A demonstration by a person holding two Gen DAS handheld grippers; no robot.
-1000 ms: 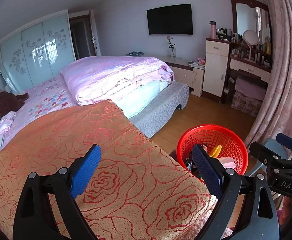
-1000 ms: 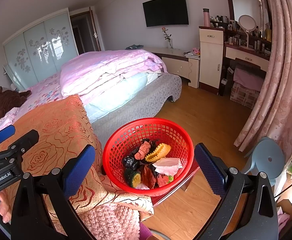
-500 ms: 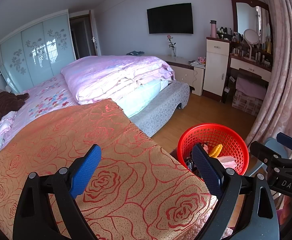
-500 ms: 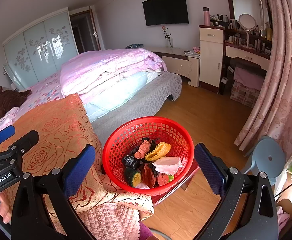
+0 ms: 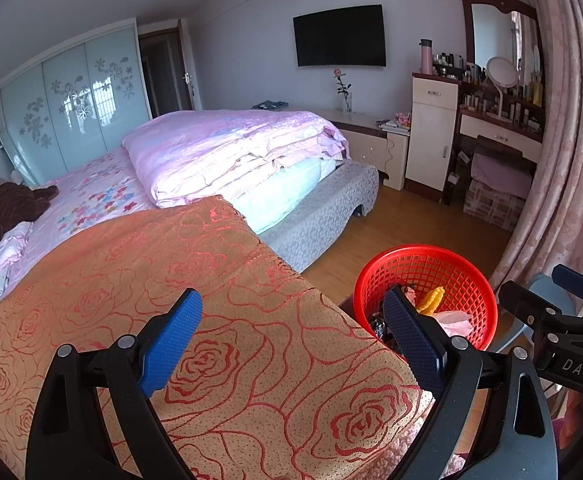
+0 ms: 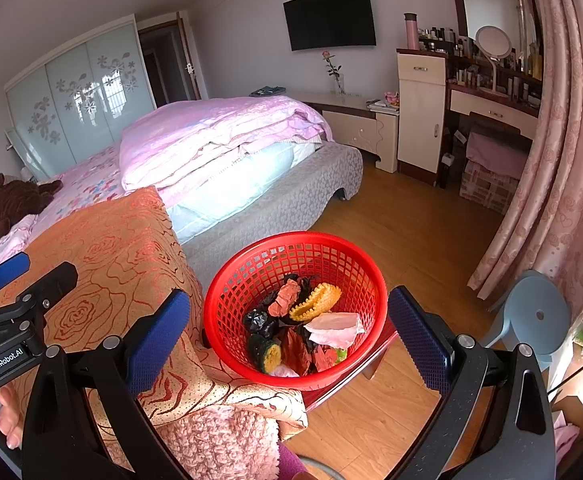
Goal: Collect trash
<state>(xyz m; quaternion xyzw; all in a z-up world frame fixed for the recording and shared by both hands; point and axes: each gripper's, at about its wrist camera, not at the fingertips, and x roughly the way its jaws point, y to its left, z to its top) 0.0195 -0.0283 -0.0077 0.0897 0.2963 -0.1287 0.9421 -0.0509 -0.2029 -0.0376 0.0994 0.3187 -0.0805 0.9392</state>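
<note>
A red mesh basket [image 6: 247,276] stands on a low red stool beside the bed and holds several scraps: a yellow knitted piece [image 6: 316,300], pink paper [image 6: 333,330], black and red wrappers. My right gripper [image 6: 289,328] hangs open above the basket, with nothing between its blue pads. My left gripper [image 5: 291,336] is open over the orange rose-patterned blanket [image 5: 171,264], also holding nothing. The basket [image 5: 451,268] shows at the right of the left wrist view, partly behind the right finger. The left gripper's body [image 6: 15,320] appears at the left edge of the right wrist view.
A bed with a folded pink quilt [image 5: 231,148] fills the left. A grey-blue plastic stool [image 6: 531,312] stands right of the basket by the pink curtain [image 6: 563,152]. Wooden floor [image 6: 403,224] lies open toward the dresser [image 6: 491,108]. A hand [image 6: 7,420] shows at the lower left.
The right gripper has drifted slightly, so the basket sits a little more centred between its fingers. Both grippers stay open and the left view is nearly unchanged.
</note>
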